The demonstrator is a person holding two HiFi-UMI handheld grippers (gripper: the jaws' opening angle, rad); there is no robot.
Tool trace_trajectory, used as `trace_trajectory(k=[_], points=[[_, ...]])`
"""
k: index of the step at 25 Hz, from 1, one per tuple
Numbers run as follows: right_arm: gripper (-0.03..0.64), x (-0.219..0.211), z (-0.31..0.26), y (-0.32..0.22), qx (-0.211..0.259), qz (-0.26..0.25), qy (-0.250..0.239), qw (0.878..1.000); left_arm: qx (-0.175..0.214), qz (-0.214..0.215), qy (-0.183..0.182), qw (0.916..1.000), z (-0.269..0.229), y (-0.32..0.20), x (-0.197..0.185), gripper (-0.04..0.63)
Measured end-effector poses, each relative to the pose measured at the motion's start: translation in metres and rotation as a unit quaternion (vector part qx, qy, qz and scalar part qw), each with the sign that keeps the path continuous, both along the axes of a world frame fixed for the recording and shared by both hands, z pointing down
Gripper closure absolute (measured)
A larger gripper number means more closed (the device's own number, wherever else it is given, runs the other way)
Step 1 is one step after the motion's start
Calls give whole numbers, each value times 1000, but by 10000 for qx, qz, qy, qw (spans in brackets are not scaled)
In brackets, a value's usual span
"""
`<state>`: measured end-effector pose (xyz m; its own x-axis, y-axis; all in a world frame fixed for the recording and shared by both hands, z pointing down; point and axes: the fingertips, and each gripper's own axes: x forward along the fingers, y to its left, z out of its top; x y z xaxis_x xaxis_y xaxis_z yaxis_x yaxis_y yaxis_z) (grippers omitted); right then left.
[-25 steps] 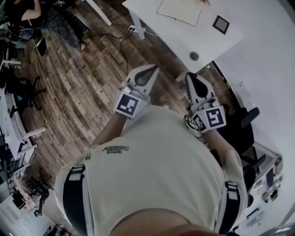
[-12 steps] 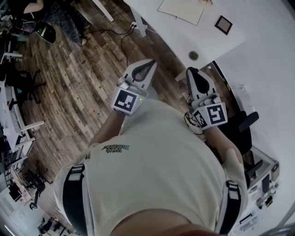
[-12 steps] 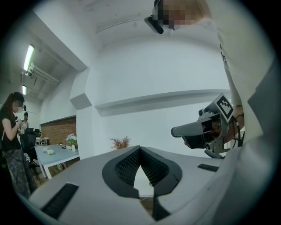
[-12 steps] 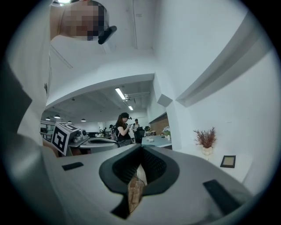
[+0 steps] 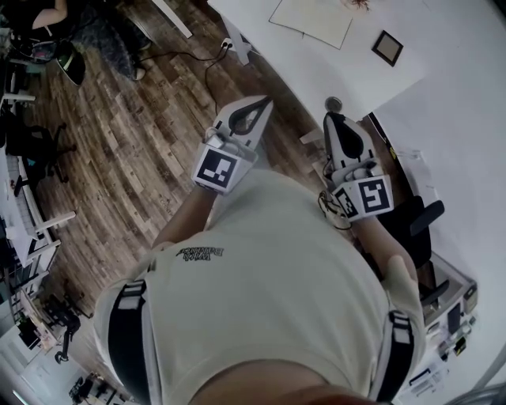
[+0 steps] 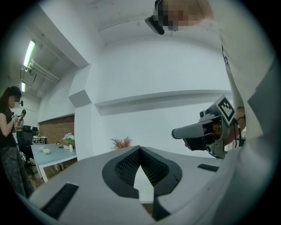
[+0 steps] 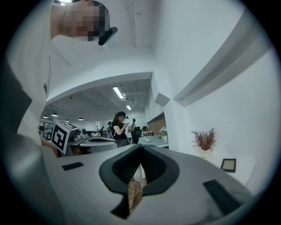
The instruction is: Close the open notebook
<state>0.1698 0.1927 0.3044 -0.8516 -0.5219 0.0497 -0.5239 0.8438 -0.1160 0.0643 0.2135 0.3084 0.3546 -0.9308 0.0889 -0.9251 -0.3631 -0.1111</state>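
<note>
The open notebook [image 5: 311, 20] lies flat on the white table [image 5: 316, 71] at the top of the head view, pale pages up. Both grippers are held out in front of the person's chest, short of the table and well away from the notebook. My left gripper [image 5: 265, 101] hangs over the wooden floor, shut with nothing in it, its tips meeting [image 6: 139, 148]. My right gripper [image 5: 330, 119] is near the table's front edge, also shut and empty [image 7: 141, 146]. Neither gripper view shows the notebook.
A small dark framed picture [image 5: 387, 47] and a round grommet [image 5: 334, 103] sit on the table right of the notebook. A black office chair [image 5: 411, 225] stands at the right. A cable and socket strip [image 5: 229, 47] lie on the floor. A person [image 7: 119, 127] stands far off.
Both grippers have moved together toward the white table, whose front edge now lies closer to their tips. Both stay shut and empty.
</note>
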Motion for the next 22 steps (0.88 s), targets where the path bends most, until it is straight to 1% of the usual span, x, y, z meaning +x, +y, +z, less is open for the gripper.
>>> trace_trajectory(k=[6, 13, 17, 22], points=[[617, -19, 13, -39, -200, 99, 51, 9997, -199, 89, 20, 9998, 13, -42, -22, 583], [617, -54, 24, -86, -481, 183, 164, 9985, -459, 187, 52, 9988, 22, -93, -57, 582], [617, -76, 25, -115, -523, 268, 246, 9980, -445, 253, 172, 9985, 17, -122, -79, 583], [617, -101, 20, -155, -551, 341, 324, 9974, -490, 332, 187, 9981, 14, -161, -104, 581]])
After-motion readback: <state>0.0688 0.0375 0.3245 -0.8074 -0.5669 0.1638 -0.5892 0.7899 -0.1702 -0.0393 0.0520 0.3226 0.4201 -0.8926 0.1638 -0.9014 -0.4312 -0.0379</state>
